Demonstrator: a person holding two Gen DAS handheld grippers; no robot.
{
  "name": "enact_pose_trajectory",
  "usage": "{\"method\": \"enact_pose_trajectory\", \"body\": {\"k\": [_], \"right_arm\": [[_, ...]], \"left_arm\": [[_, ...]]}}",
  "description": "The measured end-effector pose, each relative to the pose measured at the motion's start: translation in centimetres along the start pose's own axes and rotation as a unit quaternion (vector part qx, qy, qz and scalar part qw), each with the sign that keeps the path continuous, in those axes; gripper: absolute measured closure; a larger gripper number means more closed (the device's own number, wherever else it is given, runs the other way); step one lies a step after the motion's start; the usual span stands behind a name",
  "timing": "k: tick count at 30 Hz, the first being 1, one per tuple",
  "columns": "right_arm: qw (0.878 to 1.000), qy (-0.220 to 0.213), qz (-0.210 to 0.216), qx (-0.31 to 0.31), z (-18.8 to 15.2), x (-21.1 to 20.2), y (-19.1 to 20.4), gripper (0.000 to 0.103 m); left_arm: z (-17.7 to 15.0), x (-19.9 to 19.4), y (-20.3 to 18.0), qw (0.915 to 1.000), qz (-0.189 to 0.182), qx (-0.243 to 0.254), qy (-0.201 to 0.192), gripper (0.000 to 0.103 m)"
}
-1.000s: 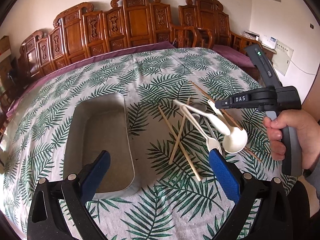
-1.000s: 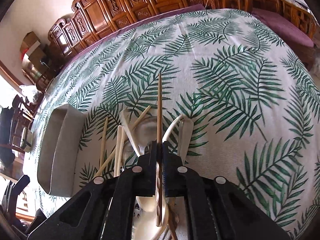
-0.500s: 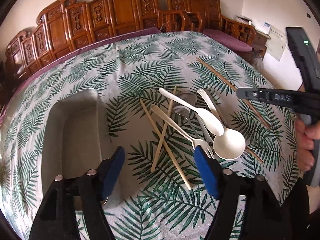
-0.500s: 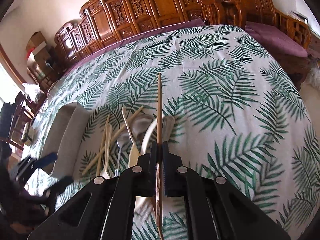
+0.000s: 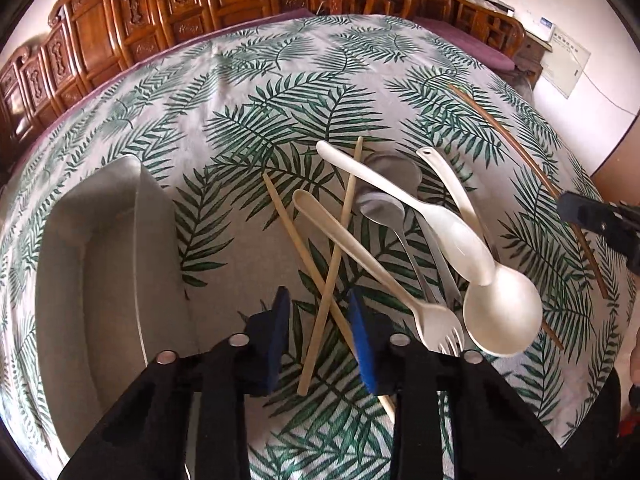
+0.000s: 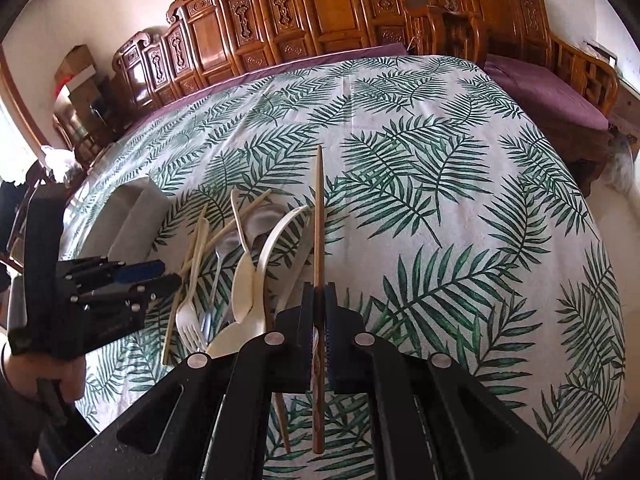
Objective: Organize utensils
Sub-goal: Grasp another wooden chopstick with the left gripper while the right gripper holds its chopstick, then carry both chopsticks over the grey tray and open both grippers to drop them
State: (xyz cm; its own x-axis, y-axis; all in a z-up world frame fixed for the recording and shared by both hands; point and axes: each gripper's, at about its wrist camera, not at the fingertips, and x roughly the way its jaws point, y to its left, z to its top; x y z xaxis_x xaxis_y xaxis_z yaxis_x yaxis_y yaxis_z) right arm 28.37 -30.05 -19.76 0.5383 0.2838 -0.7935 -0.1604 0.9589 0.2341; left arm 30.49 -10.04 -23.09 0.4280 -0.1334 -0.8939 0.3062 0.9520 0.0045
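left gripper (image 5: 318, 320) closing astride pale chopsticks (image 5: 320, 300) | tray (image 5: 138, 264) rim near, perhaps clear

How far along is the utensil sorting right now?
Done: nothing, the tray looks empty. In hand: right claw is shut on a dark chopstick; left claw is closing around two crossed pale chopsticks. Left: spoons and fork in the pile.

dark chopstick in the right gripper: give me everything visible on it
The dark brown chopstick is a long thin stick, wood by its look, tapering to a point at the far end. The right gripper is shut on it, blue pads clamping it nearer its thick end, which sticks out behind the jaws. It points forward along the fingers, lifted off the leaf-print tablecloth. In the left wrist view it runs diagonally. Only the pads visibly touch it.
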Motion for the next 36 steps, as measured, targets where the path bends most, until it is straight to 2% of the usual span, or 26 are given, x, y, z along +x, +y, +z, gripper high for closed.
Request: {"method": "enact_pose_trajectory", "body": {"k": [8, 13, 20, 29, 36], "right_arm": [[1.0, -0.011, 0.002, 0.005, 0.5, -0.9, -0.2, 0.097], [1.0, -0.012, 0.001, 0.01, 0.7, -1.0, -0.6, 0.097], [1.0, -0.013, 0.001, 0.007, 0.7, -0.9, -0.5, 0.097], [1.0, -0.016, 0.009, -0.002, 0.7, -1.3, 0.5, 0.097], [1.0, -0.023, 0.012, -0.017, 1.0, -1.8, 1.9, 0.097]], "left_arm": [[0.6, 0.9, -0.7, 0.9997, 0.016, 0.016, 0.01, 0.095], [0.3, 0.2, -1.1, 0.9995, 0.021, 0.023, 0.001, 0.098], [-0.1, -2.3, -1.1, 0.9989, 0.031, 0.019, -0.03, 0.099], [1.8, -7.0, -1.1, 0.9955, 0.038, 0.012, -0.086, 0.099], [1.4, -9.7, 0.2, 0.9936, 0.038, 0.003, -0.106, 0.099]]}}
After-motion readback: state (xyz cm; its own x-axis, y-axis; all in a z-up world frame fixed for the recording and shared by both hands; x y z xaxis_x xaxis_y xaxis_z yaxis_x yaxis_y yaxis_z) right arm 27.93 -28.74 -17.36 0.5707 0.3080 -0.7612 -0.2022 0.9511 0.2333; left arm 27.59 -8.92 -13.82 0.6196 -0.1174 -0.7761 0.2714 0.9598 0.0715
